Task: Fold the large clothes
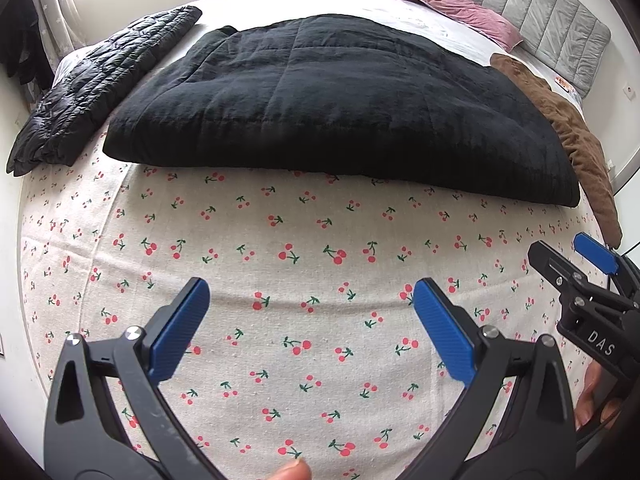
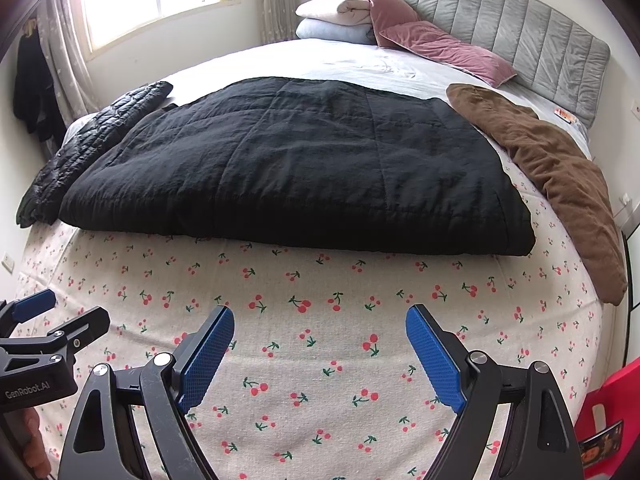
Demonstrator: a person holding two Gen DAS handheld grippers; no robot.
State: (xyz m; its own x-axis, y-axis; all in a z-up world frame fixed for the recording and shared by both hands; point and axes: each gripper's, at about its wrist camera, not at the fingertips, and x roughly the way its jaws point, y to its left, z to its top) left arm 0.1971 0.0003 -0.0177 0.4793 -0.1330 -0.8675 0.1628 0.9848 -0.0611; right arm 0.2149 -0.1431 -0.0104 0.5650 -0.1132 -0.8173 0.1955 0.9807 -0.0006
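A large black quilted garment [image 1: 320, 112] [image 2: 288, 164] lies folded into a thick flat slab across the middle of the bed, on a cherry-print sheet [image 1: 304, 280] [image 2: 320, 312]. My left gripper [image 1: 310, 292] hovers open over the bare sheet in front of the slab, nothing between its blue pads. My right gripper [image 2: 320, 320] is open too, also over the sheet short of the slab's near edge. In the left wrist view the right gripper [image 1: 576, 256] shows at the far right; in the right wrist view the left gripper [image 2: 60, 312] shows at the far left.
A black puffer jacket [image 1: 100, 84] [image 2: 96, 136] lies folded left of the slab. A brown garment [image 1: 572, 136] [image 2: 560, 176] stretches along the right bed edge. Pink pillows [image 2: 436, 44], folded bedding [image 2: 340, 20] and a grey headboard [image 2: 520, 28] stand at the far end. A red chair [image 2: 616, 408] is lower right.
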